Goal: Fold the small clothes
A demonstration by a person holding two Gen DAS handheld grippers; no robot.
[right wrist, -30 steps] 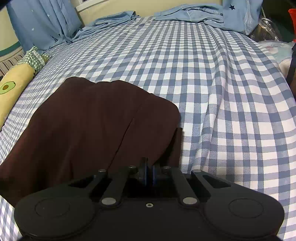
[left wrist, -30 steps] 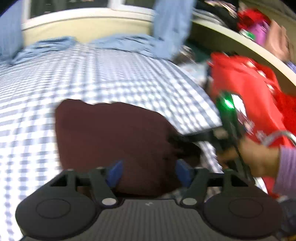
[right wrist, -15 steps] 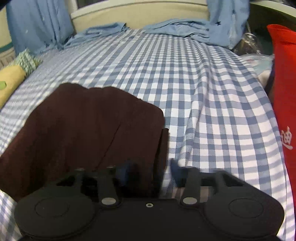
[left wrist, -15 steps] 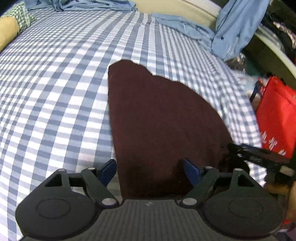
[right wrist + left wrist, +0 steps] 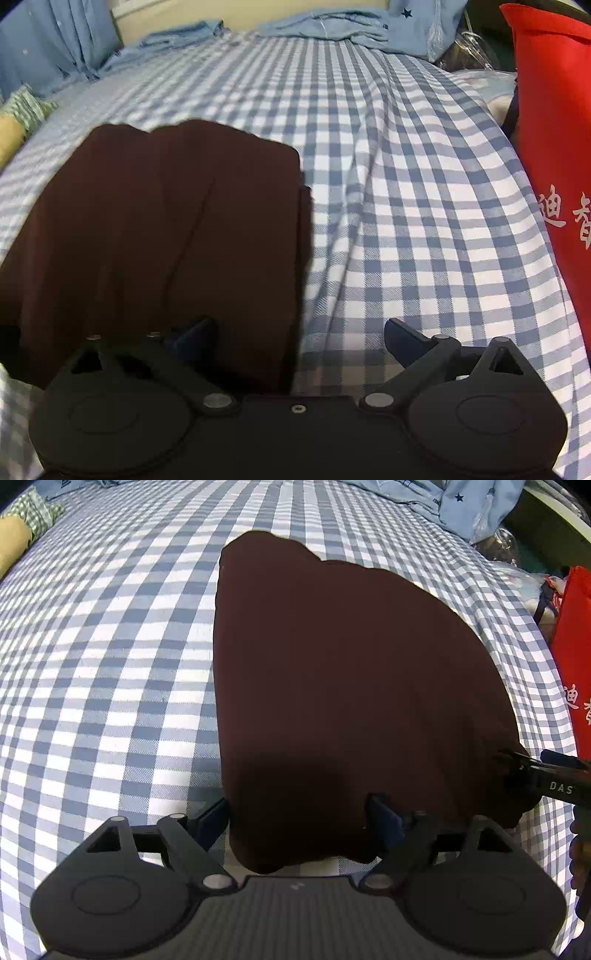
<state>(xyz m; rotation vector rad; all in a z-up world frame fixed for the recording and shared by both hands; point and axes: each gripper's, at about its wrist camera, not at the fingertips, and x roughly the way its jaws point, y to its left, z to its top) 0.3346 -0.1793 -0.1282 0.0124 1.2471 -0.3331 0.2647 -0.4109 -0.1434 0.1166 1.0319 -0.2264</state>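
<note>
Lying lengthwise away from both wide-spread, empty grippers' fingers (image 5: 210, 818) (image 5: 404, 341), the maroon garment (image 5: 343, 686) narrows far-end.

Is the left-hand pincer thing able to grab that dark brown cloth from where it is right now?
Probably yes. The left gripper is open, its fingers straddling the near edge of the dark brown cloth, which lies flat on the checked bedsheet with nothing in between.

Matt, dark maroon cloth garment (image 5: 351, 686), smooth, almost without sheen. Woven blue-and-white checked cotton-like bedsheet (image 5: 110, 672), fine twill ribs in the squares, softly creased. Matt black plastic left gripper (image 5: 299, 819), ribbed grey housing, small bright metal pivot pins. Same matt black plastic on right gripper (image 5: 299, 339). Slightly shiny red fabric bag (image 5: 554, 129), white printed characters.
</note>
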